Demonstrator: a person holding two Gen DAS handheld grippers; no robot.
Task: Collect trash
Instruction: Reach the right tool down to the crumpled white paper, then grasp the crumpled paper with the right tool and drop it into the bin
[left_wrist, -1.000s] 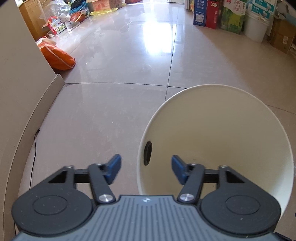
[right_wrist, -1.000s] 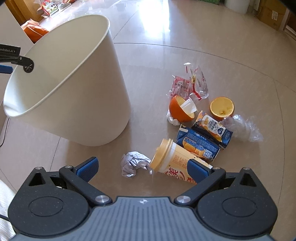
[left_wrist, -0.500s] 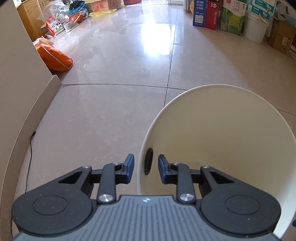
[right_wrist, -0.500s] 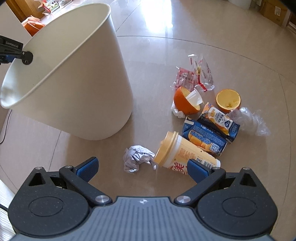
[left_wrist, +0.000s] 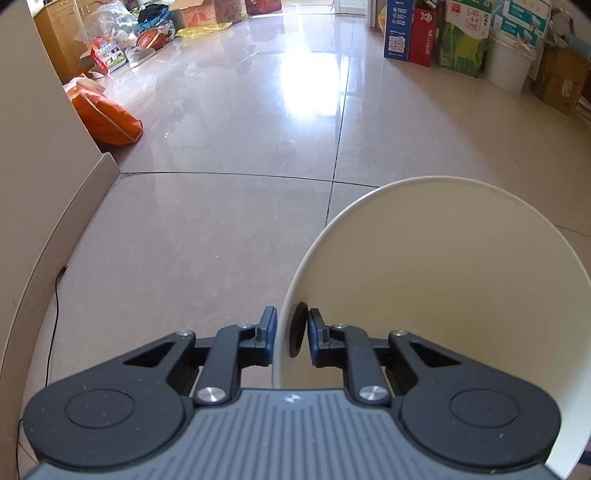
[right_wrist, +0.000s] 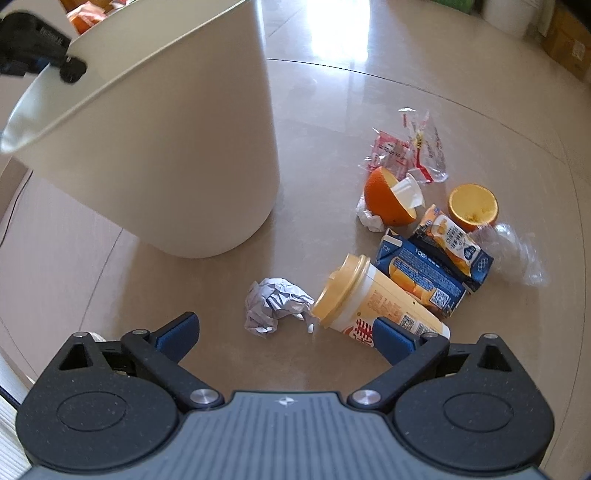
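A cream trash bin (left_wrist: 443, 295) stands on the tiled floor. My left gripper (left_wrist: 291, 332) straddles its near rim at the handle hole, one pad outside and one inside; the jaws are closing and the pads press on the wall. The right wrist view shows the same bin (right_wrist: 177, 147) with the left gripper (right_wrist: 37, 48) at its rim. My right gripper (right_wrist: 284, 328) hangs open above a crumpled paper ball (right_wrist: 273, 306) and a lying yellow cup (right_wrist: 369, 306). Beyond lie a blue juice carton (right_wrist: 421, 277), two orange halves (right_wrist: 388, 199) and plastic wrappers (right_wrist: 406, 147).
A beige wall (left_wrist: 37, 184) with a black cable (left_wrist: 55, 314) runs along the left. An orange bag (left_wrist: 107, 118) lies by it. Boxes (left_wrist: 424, 33) and a white bucket (left_wrist: 509, 70) line the far side. A clear plastic bag (right_wrist: 517, 251) lies right of the cartons.
My left gripper's jaws have come together from wide open onto the bin's rim. My right gripper has sunk a little towards the paper ball and cup, still open.
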